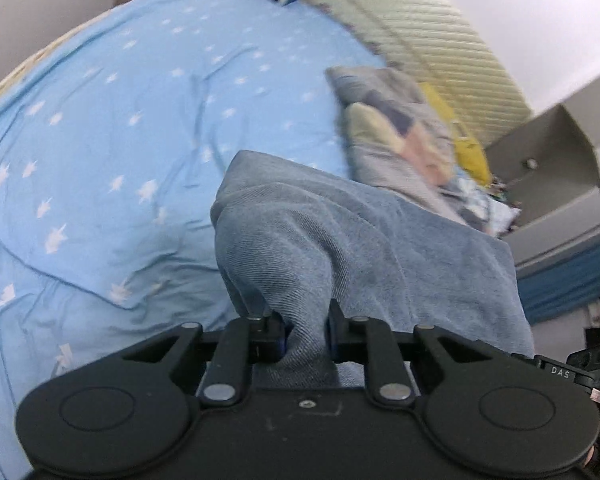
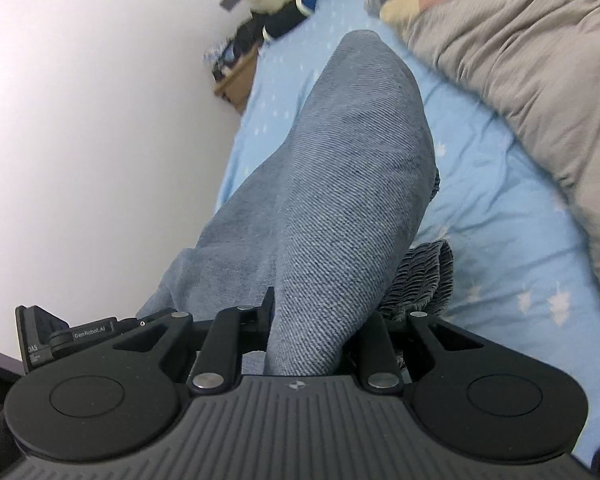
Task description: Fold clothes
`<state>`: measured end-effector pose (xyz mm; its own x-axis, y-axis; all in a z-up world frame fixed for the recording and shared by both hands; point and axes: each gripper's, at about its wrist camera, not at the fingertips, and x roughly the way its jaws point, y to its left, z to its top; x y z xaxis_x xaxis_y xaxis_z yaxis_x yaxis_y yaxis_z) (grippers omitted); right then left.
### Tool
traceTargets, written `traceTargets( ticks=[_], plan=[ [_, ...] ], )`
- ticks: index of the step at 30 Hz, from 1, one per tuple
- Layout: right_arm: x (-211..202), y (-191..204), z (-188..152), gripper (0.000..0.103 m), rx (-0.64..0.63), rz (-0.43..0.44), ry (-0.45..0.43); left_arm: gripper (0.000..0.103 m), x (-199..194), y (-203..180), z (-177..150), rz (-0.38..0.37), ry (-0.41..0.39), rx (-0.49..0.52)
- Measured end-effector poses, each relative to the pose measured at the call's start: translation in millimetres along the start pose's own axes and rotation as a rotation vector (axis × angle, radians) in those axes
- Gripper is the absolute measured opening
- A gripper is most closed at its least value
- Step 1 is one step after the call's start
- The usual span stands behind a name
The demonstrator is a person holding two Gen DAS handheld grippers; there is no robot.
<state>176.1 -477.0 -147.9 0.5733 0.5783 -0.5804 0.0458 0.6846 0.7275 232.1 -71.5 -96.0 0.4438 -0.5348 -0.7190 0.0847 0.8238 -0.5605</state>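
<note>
Denim garment (image 1: pixel 340 240) filled the lower centre of both views, bunched above a light blue star-print bedsheet (image 1: pixel 100 140). Left gripper (image 1: pixel 306 340) and right gripper (image 2: pixel 312 336) were each clenched on its fabric. A grey quilt (image 2: pixel 540 80) lay upper right.

Your left gripper (image 1: pixel 307 334) is black, with two round bumps, silver screws and blue pads. Your right gripper (image 2: pixel 312 332) is black with a ridged grey top.
</note>
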Motion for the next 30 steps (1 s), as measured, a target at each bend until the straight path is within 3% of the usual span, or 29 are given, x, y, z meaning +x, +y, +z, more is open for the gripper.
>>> traceTargets(
  ticks=[8,17,24,30],
  plan=[
    [-85.5,28.1,-39.8,0.022,0.064,-0.081,-0.193,0.016,-18.9,-58.8,-10.8,-0.176,0.028,0.140],
    [-204.7,27.0,-84.1,0.022,0.101,-0.225,-0.432,0.016,-2.8,-157.9,-48.7,-0.379,0.113,0.255],
    [-299.2,-18.6,-106.4,0.022,0.121,-0.288,-0.552,0.016,38.3,-268.2,-104.9,-0.447,0.169,0.352],
    [-378.2,-89.6,-108.9,0.022,0.137,-0.335,-0.606,0.016,98.4,-365.0,-158.7,-0.463,0.239,0.414]
  ],
)
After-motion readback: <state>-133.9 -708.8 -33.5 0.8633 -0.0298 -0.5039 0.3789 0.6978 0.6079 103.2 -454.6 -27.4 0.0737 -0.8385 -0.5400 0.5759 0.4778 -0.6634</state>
